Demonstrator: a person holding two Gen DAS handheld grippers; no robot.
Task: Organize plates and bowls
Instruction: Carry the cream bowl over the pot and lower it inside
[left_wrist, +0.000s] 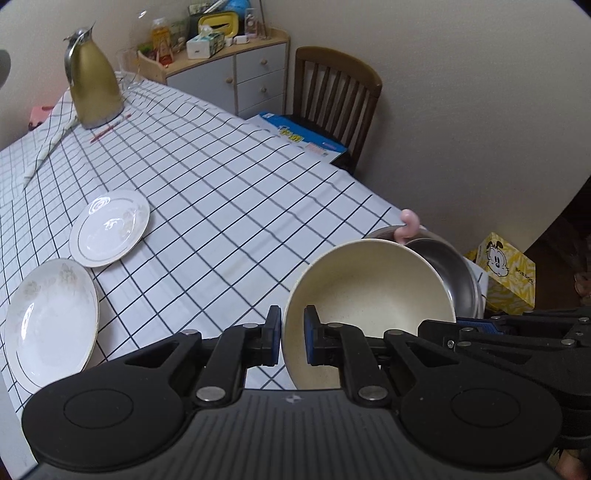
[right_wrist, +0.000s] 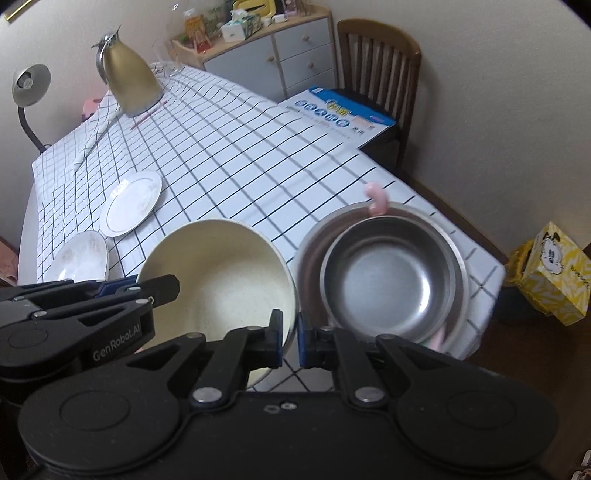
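Observation:
My left gripper (left_wrist: 292, 336) is shut on the left rim of a cream bowl (left_wrist: 373, 291) and holds it tilted above the table's near right corner. My right gripper (right_wrist: 291, 338) is shut on the right rim of the same cream bowl (right_wrist: 218, 280). Right of it, a steel bowl (right_wrist: 388, 277) sits nested in a larger steel bowl (right_wrist: 310, 258) on the table; it also shows in the left wrist view (left_wrist: 454, 269). Two white plates lie at the left: one nearer (left_wrist: 51, 317) and one farther (left_wrist: 110, 227), also in the right wrist view (right_wrist: 79, 258) (right_wrist: 131, 203).
A checked tablecloth (left_wrist: 229, 184) covers the table. A gold thermos jug (left_wrist: 94, 81) and a pink pen (left_wrist: 109, 129) stand at the far end. A wooden chair (left_wrist: 336, 99) holds a blue box (left_wrist: 303, 136). A yellow tissue box (right_wrist: 550, 273) sits on the floor to the right.

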